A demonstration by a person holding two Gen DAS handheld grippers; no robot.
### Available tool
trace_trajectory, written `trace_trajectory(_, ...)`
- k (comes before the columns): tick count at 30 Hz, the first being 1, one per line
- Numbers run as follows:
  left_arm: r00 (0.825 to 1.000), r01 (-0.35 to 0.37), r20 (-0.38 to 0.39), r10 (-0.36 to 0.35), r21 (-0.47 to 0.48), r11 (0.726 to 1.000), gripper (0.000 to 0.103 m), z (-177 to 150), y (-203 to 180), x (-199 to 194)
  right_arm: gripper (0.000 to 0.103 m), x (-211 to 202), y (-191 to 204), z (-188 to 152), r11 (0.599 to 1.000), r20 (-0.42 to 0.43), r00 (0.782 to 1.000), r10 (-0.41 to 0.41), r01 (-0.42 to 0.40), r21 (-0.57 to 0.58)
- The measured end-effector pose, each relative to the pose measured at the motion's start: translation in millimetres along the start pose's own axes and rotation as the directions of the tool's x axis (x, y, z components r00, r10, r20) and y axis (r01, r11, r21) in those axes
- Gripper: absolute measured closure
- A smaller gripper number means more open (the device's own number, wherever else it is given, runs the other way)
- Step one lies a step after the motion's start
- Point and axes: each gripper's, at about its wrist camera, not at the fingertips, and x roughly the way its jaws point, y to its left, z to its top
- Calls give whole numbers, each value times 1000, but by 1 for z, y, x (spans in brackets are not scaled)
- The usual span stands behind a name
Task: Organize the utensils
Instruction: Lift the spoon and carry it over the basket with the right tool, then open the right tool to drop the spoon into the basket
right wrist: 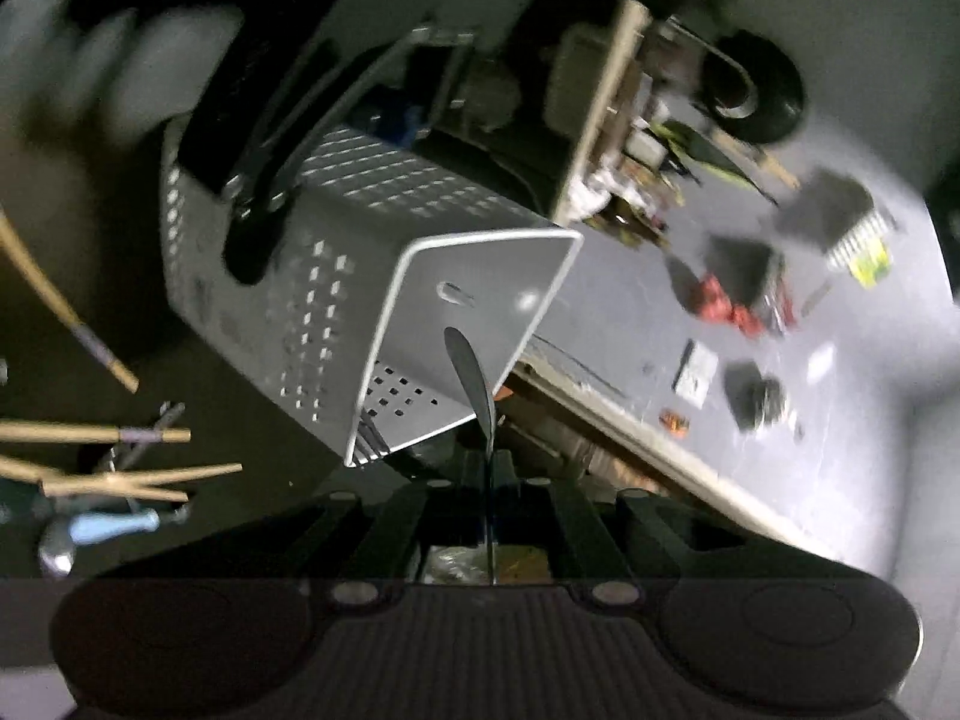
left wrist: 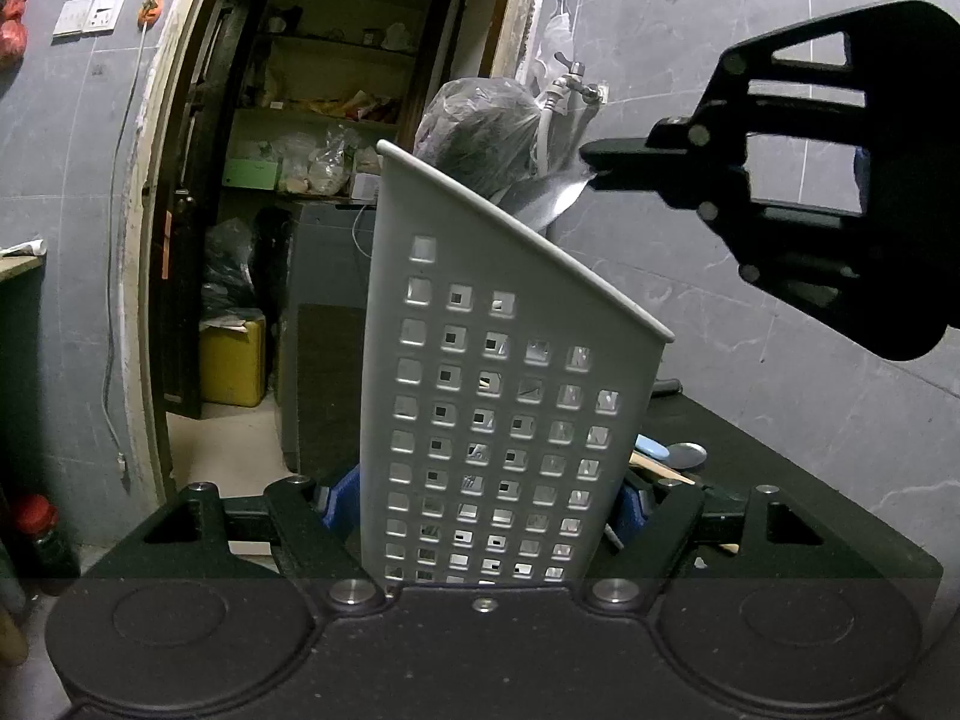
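Judging by what already sits inside the white perforated caddy (left wrist: 510, 372), the sorting is partly done: fork tines show at the bottom of its opening in the right wrist view, and more metal glints through the square holes in the left wrist view. The left claw (left wrist: 486, 516) is clamped on the caddy's lower sides, holding it upright on the dark worktop (left wrist: 780, 480). The right claw (left wrist: 591, 165) is pinched together on a metal utensil, apparently a spoon (right wrist: 474, 378), whose handle end reaches over the caddy's slanted rim, so this piece looks close to going in but is not yet released. Plenty is left outside: several wooden chopsticks (right wrist: 144, 474) lie scattered on the worktop beside the caddy, along with a blue-handled utensil (right wrist: 114, 522) with a metal head, and another pale stick (right wrist: 48, 300) farther off. My estimate is under halfway, with the loose sticks the bulk of the remaining work.
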Motion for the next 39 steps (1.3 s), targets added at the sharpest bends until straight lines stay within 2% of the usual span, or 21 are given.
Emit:
trace_trajectory(4, 1000, 1, 0, -1, 0, 1000, 25, 0, 0, 0, 101, 5, 11, -5, 997, 30, 1000, 9, -7, -78)
trace_trajectory(12, 1000, 1, 1, -1, 0, 1000, 25, 0, 0, 0, 98, 2, 15, 1, 996, 64, 998, 7, -1, -91)
trace_trajectory(13, 1000, 1, 1, -1, -1, 1000, 25, 0, 0, 0, 95, 2, 16, 2, 996, 67, 998, 5, 1, -90)
trace_trajectory(15, 1000, 0, 1, 0, 0, 1000, 25, 0, 0, 0, 81, 2, 19, 2, 996, 70, 998, 1, 6, -89)
trace_trajectory(19, 1000, 0, -1, 0, 0, 1000, 25, 0, -1, 1, 73, 3, 18, 0, 997, 58, 998, -23, 28, -76)
trace_trajectory(22, 1000, 0, -1, 0, 0, 1000, 25, -1, -4, 2, 60, 1, 15, -4, 997, 43, 998, -50, 52, -53)
trace_trajectory(24, 1000, 0, 0, 0, 0, 1000, 25, 0, -3, 2, 45, -1, 14, -8, 997, 33, 997, -66, 67, -38)
trace_trajectory(25, 1000, 0, 0, 0, 0, 1000, 25, 0, -3, 2, 41, -2, 14, -11, 996, 26, 997, -79, 79, -34)
trace_trajectory(27, 1000, 0, -1, 0, 1, 1000, 25, 0, -3, 2, 23, -5, 16, -15, 993, 12, 994, -108, 108, -38)
trace_trajectory(30, 1000, 0, 0, 0, -1, 1000, 25, 0, -2, 2, 4, -9, 18, -23, 989, -16, 989, -148, 147, -29)
trace_trajectory(34, 1000, 0, 0, 0, 0, 1000, 25, 0, -2, 2, 1, -14, 20, -35, 980, -69, 979, -190, 193, 44)
trace_trajectory(39, 1000, 0, 0, 0, 0, 1000, 25, 0, -2, 2, 1, -19, 21, -47, 936, -164, 963, -214, 250, 247)
